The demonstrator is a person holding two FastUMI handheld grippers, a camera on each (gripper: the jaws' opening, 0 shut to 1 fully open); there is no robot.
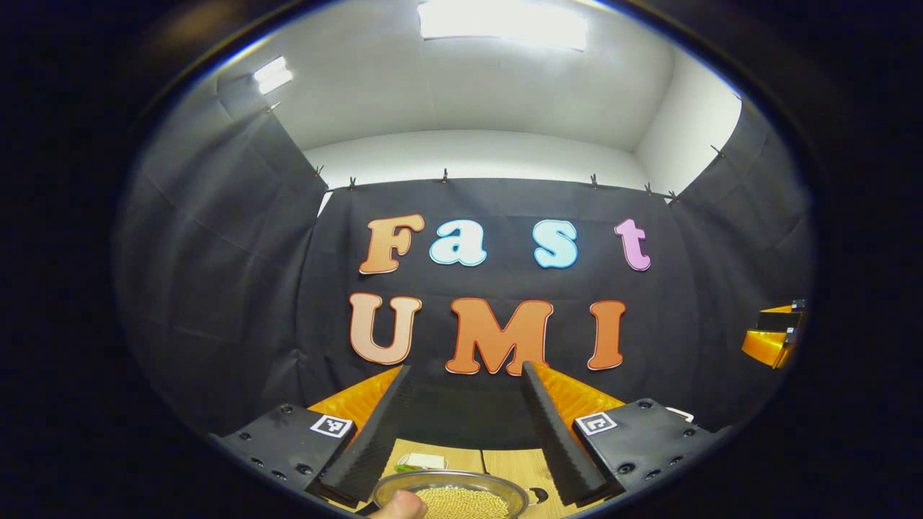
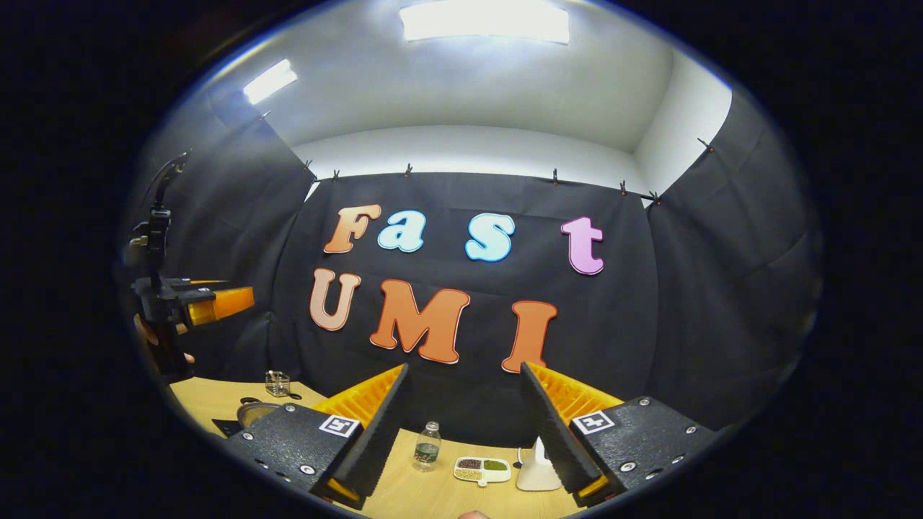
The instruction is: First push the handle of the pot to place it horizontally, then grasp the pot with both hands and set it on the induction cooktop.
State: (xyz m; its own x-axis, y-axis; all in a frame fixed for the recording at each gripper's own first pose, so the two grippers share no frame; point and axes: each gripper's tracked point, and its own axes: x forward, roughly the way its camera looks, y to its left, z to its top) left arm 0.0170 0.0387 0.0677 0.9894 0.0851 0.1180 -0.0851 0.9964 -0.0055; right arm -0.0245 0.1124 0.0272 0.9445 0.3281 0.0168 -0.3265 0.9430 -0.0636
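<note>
- In the left gripper view, a round metal pot [image 1: 451, 496] with a thin silver rim sat at the bottom edge, filled with small pale yellow grains.
- A small dark handle [image 1: 538, 495] showed at the pot's right side, by the rim; too little of it was visible to tell its long axis or which way it pointed.
- The pot rested on the light wooden desk [image 1: 505, 461], low between the two fingers of the left claw [image 1: 465, 432] and apart from them.
- The left claw was released, its fingers spread wide with nothing between them.
- A fingertip [image 1: 399, 506] showed at the lower edge, just in front of the pot's near rim.
- A small pale block with a green edge [image 1: 418, 461] lay on the desk beyond the pot.
- In the right gripper view, the right claw [image 2: 465, 432] was likewise released, fingers wide apart and holding nothing.
- Between its fingers, farther off on the desk, stood a small clear plastic bottle [image 2: 427, 447], a white divided dish of coloured beans [image 2: 482, 469] and a white rounded object [image 2: 535, 472].
- At the left of that view the pot [image 2: 252, 412] showed as a metal rim behind the claw's body, near a small clear glass container [image 2: 277, 383].
</note>
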